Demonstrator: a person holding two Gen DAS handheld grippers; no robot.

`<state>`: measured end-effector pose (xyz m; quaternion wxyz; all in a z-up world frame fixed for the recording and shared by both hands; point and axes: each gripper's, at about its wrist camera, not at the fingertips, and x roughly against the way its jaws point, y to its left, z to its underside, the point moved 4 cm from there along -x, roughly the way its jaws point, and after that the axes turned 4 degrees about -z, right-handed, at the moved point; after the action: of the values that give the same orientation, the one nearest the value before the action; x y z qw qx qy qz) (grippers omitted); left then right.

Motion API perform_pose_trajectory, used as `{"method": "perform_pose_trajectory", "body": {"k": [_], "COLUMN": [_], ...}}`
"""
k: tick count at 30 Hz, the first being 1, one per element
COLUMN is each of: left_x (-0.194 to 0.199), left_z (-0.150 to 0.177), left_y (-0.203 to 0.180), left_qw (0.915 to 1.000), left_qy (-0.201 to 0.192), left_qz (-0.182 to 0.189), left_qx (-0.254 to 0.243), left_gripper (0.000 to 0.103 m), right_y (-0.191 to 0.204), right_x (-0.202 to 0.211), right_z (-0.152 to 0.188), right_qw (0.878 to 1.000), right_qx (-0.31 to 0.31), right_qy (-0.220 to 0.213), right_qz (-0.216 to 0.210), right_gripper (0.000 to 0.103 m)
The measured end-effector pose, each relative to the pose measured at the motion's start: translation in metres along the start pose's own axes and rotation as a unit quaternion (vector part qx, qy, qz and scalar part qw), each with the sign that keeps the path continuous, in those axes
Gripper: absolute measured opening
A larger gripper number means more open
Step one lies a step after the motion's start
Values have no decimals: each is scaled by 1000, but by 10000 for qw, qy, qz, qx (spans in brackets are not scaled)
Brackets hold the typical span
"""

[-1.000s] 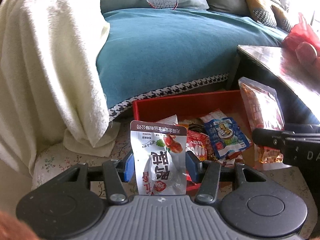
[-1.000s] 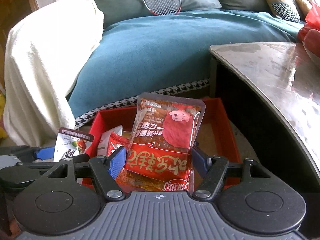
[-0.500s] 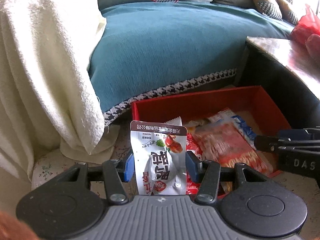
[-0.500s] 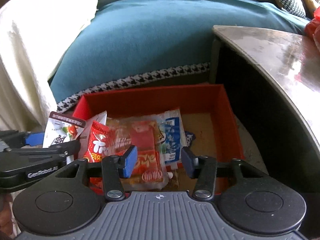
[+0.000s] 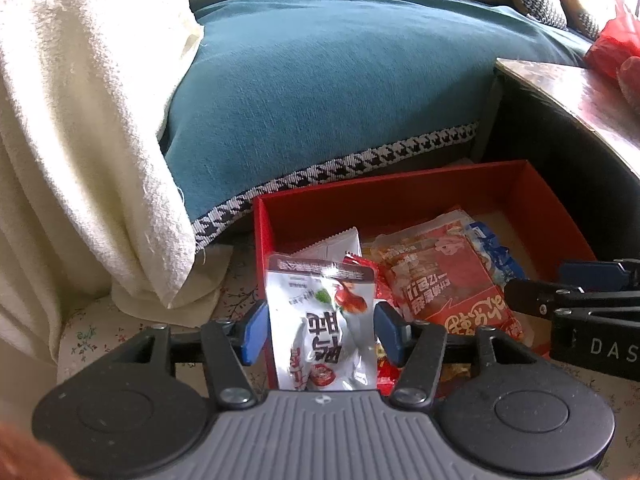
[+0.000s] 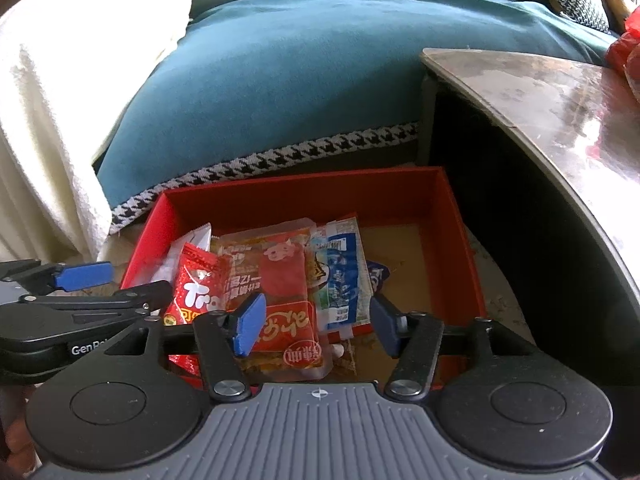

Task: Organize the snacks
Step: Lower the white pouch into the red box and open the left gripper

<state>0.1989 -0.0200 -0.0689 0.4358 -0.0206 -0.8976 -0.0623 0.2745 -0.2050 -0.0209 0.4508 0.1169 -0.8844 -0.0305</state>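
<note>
Both grippers are opening: left gripper is loosening around a white snack packet standing at the red box's seven o'clock corner; right gripper is hovering empty. Packet looks light, crinkly, slippery; its flat side edges seem the best place to grip.

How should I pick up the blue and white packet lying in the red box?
Pinch the blue and white packet along its right long edge, coming down from the right over the bare floor of the red box. It lies flat, and the orange packet overlaps its left side, so that edge is the free one.
</note>
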Motion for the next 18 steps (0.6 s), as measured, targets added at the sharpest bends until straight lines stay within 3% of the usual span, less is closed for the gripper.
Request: {"method": "perform_pose_trajectory", "body": {"k": [4, 18], "left_x": [4, 10], "left_z": [-3, -4], "left_y": [0, -3], "left_qw": [10000, 10000], "left_qy": [-50, -78], "left_qz": [-27, -16], "left_qx": [-13, -39], "left_gripper": [60, 61], "right_y": [-1, -3], "right_x": [1, 3], "right_z": [0, 1], "right_qw": [10000, 9999], "right_qx": [-31, -82], "right_qy": [-17, -55], "right_qz": [21, 101], "right_gripper": [68, 75]}}
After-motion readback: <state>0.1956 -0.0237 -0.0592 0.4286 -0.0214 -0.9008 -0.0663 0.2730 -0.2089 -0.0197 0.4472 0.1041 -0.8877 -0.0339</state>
